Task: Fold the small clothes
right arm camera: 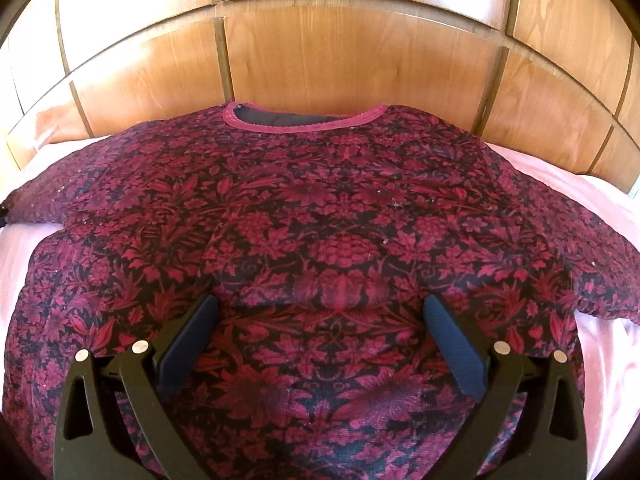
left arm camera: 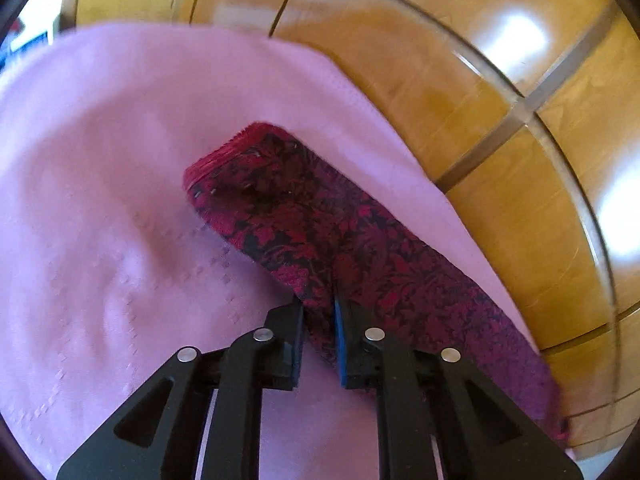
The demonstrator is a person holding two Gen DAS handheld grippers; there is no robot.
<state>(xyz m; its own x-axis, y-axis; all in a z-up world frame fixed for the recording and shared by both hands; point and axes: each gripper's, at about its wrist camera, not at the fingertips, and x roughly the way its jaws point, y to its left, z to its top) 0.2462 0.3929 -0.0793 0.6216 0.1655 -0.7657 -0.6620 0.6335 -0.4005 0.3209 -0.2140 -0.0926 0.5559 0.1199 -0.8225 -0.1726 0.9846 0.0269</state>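
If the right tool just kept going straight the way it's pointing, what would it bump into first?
Most likely the sweater itself. The right tool hangs open over its patterned front, so it should meet that fabric, though the gap is hard to judge.

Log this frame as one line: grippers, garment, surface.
left gripper: shut on sleeve | right gripper: open over sweater | sweater: flat, unfolded | surface: pink sheet

Sweater (right arm camera: pixel 320 216) flat on sheet (left arm camera: pixel 100 160), neck twd wood panels (right arm camera: pixel 320 52) behind; sleeves out L & R.
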